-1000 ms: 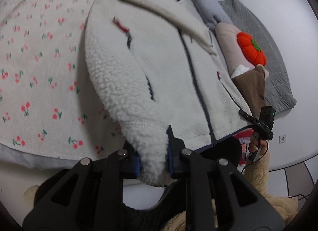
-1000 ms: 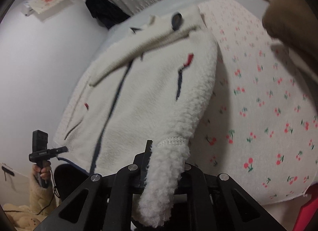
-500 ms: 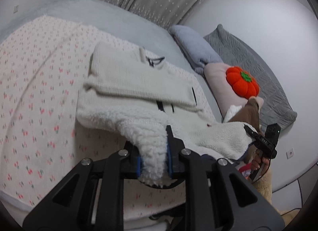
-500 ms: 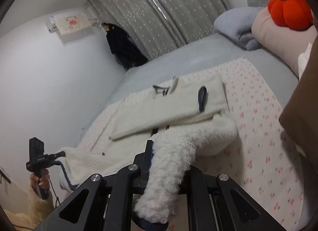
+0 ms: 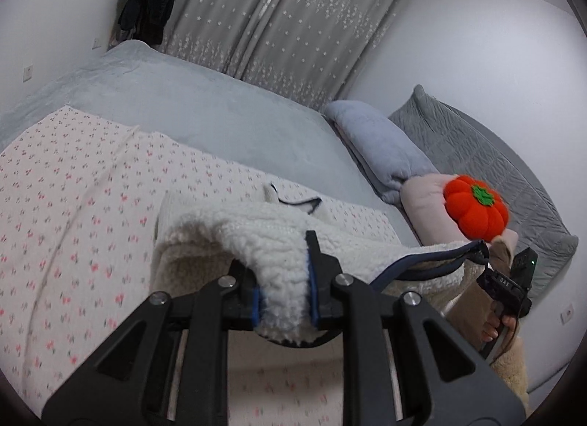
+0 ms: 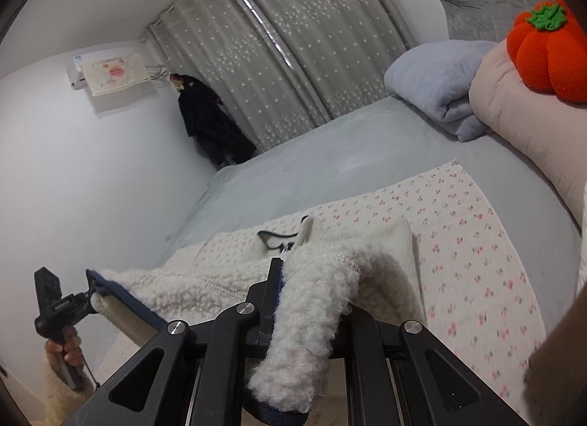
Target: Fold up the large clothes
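Observation:
A white fleece jacket point(image 5: 205, 242) with navy trim lies on a cherry-print sheet point(image 5: 66, 206) on the bed. My left gripper point(image 5: 282, 279) is shut on the jacket's bottom hem and holds it lifted over the jacket's upper part. My right gripper point(image 6: 312, 297) is shut on the other bottom corner of the jacket point(image 6: 220, 279), also lifted. The navy collar point(image 6: 275, 237) shows just beyond the raised hem. The jacket's lower half hangs between the two grippers.
A blue-grey folded blanket point(image 5: 378, 147), a pink pillow point(image 5: 422, 198) with an orange pumpkin plush point(image 5: 473, 206) and a grey quilt point(image 5: 495, 169) lie at the bed's right. Grey curtains point(image 6: 293, 41) and a dark hanging coat point(image 6: 205, 121) stand behind.
Both grippers have carried the jacket's bottom hem up and forward toward the collar, doubling the lower half over the upper. The views tilted from looking down at the jacket to looking across the bed.

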The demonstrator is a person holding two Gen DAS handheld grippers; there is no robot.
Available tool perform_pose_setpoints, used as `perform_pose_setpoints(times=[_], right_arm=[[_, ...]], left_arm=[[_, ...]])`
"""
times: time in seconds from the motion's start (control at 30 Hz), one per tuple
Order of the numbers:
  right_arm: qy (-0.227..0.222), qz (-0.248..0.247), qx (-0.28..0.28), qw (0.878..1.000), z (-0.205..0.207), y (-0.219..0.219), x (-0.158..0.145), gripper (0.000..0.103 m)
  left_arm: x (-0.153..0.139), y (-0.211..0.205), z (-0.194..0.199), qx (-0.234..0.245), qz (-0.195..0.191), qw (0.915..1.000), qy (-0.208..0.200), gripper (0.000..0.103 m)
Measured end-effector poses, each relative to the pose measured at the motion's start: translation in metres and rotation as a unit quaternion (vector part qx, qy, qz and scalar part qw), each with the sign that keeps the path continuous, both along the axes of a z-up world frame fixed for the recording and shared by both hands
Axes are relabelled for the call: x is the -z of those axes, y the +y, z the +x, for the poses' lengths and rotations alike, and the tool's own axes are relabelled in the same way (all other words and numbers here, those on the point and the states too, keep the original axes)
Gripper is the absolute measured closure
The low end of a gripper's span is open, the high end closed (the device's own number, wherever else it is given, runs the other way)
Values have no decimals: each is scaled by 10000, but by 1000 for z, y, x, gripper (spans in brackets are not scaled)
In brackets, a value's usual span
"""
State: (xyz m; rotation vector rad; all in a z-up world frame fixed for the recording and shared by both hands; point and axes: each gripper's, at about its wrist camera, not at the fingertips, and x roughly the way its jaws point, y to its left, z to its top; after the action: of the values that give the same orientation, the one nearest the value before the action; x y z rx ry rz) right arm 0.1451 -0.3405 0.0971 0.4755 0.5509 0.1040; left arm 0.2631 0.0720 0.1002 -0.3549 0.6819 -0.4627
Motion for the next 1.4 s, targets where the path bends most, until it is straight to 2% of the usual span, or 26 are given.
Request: perform_pose_setpoints(times=[0.2, 0.37, 0.47, 0.6, 0.7, 0.77, 0.8, 0.83, 0.87, 0.9, 0.93, 1.0, 1.1, 1.3, 1.4], right_arm=[[284, -81, 242, 9993, 87, -20, 39, 91], [709, -67, 395, 9967, 149, -34, 89, 91], [978, -248, 523, 9935, 178, -38, 124, 91], [1273, -37, 522, 9905, 194, -45, 165, 91], [1213, 230, 456, 9913, 191, -52, 167, 89], [1241, 199, 357, 9914, 187, -52, 160, 82], [1235, 123, 271, 9919, 183, -51, 155, 78], [1203, 17, 202, 9925, 178, -48, 148, 67], [1163, -91, 162, 9930, 173, -46, 143, 45], [1016, -317, 187, 9941, 161, -44, 132, 33], [854, -446, 177, 9952, 151, -43, 125, 20], [776, -592, 159, 9951, 139, -42, 116, 20], [806, -1105, 68, 9906, 136, -24, 108, 20], [921, -2232, -315, 9699, 182, 55, 117, 20], [951, -2866, -190, 9531, 211, 74, 128, 23]], left_arm=[[40, -16, 89, -375, 99, 9991, 160, 81], [100, -35, 156, -500, 480, 9964, 492, 80], [139, -42, 182, -527, 691, 9945, 582, 77], [174, -36, 193, -501, 457, 9951, 718, 76], [166, -37, 187, -413, 453, 9960, 656, 74], [158, -40, 182, -298, 638, 9954, 654, 69], [150, -42, 175, -220, 775, 9948, 622, 61], [145, -41, 171, -243, 902, 9940, 567, 44], [136, -40, 163, -381, 1069, 9926, 436, 33], [127, -38, 155, -541, 1195, 9912, 166, 21], [121, -35, 147, -573, 1234, 9907, -66, 20], [107, -33, 133, -567, 1407, 9879, -333, 19], [103, -45, 130, -389, 1694, 9841, -361, 18], [118, -115, 154, 248, 2247, 9736, -315, 18], [131, -137, 180, 139, 2867, 9569, -437, 18]])
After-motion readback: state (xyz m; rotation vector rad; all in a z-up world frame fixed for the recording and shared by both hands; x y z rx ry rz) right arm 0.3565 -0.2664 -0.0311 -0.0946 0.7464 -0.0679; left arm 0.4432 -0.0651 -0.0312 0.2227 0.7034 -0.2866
